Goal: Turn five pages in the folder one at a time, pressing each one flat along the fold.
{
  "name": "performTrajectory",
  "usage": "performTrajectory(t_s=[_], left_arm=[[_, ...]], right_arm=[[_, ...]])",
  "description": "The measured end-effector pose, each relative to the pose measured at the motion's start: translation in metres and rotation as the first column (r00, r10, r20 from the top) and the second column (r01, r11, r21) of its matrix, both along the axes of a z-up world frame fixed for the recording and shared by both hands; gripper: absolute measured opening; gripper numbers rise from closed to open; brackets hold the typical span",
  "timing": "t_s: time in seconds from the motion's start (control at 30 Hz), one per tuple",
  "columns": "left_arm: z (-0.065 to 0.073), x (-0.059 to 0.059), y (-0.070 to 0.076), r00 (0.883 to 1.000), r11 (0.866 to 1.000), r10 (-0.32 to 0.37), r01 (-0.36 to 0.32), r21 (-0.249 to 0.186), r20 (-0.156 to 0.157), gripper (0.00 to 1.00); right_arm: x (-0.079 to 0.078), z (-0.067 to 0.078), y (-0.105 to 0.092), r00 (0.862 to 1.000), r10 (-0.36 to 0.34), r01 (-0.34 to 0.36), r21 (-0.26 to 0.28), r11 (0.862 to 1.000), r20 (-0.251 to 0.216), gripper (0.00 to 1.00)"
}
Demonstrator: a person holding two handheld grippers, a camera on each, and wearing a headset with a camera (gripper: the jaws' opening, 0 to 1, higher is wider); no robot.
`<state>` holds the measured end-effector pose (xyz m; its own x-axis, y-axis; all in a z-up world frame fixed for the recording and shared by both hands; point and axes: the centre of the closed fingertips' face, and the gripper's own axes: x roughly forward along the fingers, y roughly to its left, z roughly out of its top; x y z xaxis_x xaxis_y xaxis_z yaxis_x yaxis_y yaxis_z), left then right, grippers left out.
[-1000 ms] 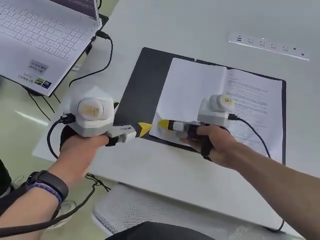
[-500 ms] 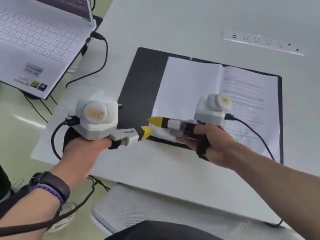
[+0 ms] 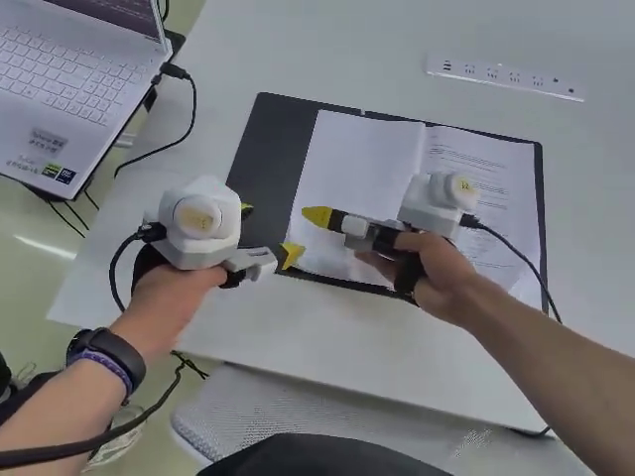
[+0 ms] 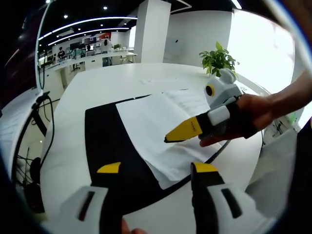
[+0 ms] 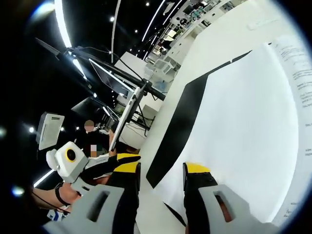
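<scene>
The black folder (image 3: 263, 159) lies open on the white table, a blank white page (image 3: 357, 169) on its left half and a printed page (image 3: 491, 188) on the right. My right gripper (image 3: 316, 215) points left, low over the blank page's near part, jaws open with nothing between them (image 5: 162, 168). My left gripper (image 3: 266, 233) hovers at the folder's near left corner, open and empty (image 4: 157, 168). Ahead of it in the left gripper view are the folder (image 4: 102, 136), the blank page (image 4: 151, 122) and the right gripper (image 4: 183, 130).
A white laptop (image 3: 69, 89) sits at the far left with a black cable (image 3: 189, 109) running toward the folder. A white power strip (image 3: 501, 77) lies at the back right. The table's near edge (image 3: 327, 367) is close below the hands.
The right gripper has moved from the blank page's near edge further in over the page. The left gripper has stayed by the folder's near left corner. The head camera shifted.
</scene>
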<state>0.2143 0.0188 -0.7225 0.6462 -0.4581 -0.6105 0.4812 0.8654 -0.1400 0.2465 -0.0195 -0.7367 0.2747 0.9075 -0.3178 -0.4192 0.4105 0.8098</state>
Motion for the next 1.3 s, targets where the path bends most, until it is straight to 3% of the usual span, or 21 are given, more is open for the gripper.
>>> performTrajectory(t_s=[0.13,0.4,0.63,0.87,1.17,1.3], left_arm=[[-0.002,0.007,-0.008,1.0,1.0,-0.021,0.021,0.002,0.004,0.5],[-0.016,0.016,-0.019,0.998,0.997,-0.064,0.064,0.031,-0.005,0.36],[-0.029,0.012,-0.023,0.995,0.995,-0.096,0.097,0.034,-0.031,0.24],[-0.039,0.009,-0.024,0.994,0.995,-0.097,0.098,0.02,-0.048,0.13],[-0.053,0.003,-0.02,0.992,0.995,-0.089,0.092,0.03,-0.094,0.0],[-0.055,0.001,-0.023,0.99,0.994,-0.097,0.101,0.037,-0.104,0.0]], right_arm=[[0.002,0.009,-0.014,0.999,-0.039,0.039,-0.007,0.999,0.013,0.31],[-0.006,0.01,-0.043,0.996,-0.084,0.084,-0.035,0.996,0.015,0.3],[-0.008,0.009,-0.068,0.996,-0.082,0.085,-0.077,0.993,0.039,0.3],[0.003,0.008,-0.093,0.987,-0.147,0.153,-0.098,0.983,0.062,0.26],[0.014,0.005,-0.105,0.982,-0.175,0.182,-0.098,0.978,0.072,0.25],[0.015,0.0,-0.109,0.984,-0.152,0.163,-0.125,0.979,0.091,0.22]])
